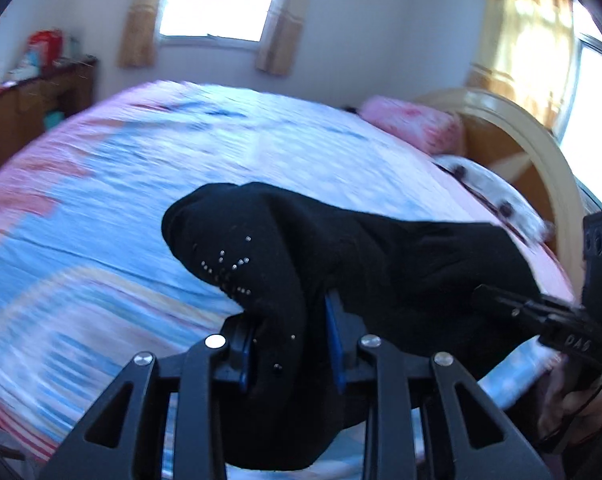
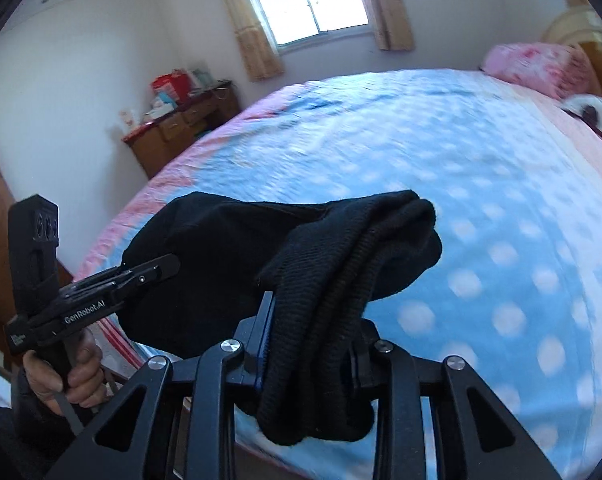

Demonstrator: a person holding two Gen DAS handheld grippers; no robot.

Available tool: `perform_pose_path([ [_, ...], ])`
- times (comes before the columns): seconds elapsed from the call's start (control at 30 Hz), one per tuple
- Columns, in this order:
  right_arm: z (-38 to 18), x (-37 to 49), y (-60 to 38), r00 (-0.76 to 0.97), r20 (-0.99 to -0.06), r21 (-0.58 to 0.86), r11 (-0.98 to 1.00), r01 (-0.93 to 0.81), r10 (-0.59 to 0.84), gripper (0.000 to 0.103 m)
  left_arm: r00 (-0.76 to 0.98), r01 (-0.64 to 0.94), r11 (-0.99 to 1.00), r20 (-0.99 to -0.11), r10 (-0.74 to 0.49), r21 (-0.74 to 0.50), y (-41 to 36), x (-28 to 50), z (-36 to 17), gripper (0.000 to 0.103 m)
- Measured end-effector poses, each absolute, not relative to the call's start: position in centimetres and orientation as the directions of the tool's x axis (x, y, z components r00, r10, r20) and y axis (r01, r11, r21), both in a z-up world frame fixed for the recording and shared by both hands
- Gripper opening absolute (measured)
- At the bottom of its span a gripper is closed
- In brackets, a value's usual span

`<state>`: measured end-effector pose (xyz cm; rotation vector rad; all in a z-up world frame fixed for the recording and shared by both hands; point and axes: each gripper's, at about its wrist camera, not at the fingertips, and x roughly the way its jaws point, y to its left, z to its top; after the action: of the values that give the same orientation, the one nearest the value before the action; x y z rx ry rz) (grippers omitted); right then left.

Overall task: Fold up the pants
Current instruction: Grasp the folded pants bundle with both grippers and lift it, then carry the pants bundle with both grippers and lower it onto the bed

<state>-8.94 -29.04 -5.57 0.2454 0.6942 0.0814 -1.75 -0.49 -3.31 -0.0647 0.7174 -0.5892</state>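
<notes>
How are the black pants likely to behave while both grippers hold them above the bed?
The black pants look floppy: fabric droops below the left gripper and right gripper. The ribbed knit bunches thickly, so slipping seems unlikely. Probably light, sagging only gently between grips.

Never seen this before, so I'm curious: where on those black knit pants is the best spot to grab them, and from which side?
Best grips look like the ones in use: the left gripper pinches the studded end of the black knit pants, the right gripper the bunched ribbed end. Both come from the near bed edge, so cloth spans between them.
</notes>
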Motion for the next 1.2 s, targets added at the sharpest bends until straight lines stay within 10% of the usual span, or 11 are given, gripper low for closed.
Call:
perform_pose_path([
  [0.4,-4.5,6.6,-15.0,0.711,-0.609,0.203,0.936,-0.287,0.350,0.030,0.747,0.139,0.984,-0.640,-0.178,-0.111,10.0,4.8,-4.6,0.030],
  [1.2,-5.5,18.9,-4.0,0.712,-0.610,0.081,0.921,-0.381,0.348,0.030,0.767,-0.089,0.994,-0.641,0.023,-0.070,15.4,13.4,-6.0,0.030],
])
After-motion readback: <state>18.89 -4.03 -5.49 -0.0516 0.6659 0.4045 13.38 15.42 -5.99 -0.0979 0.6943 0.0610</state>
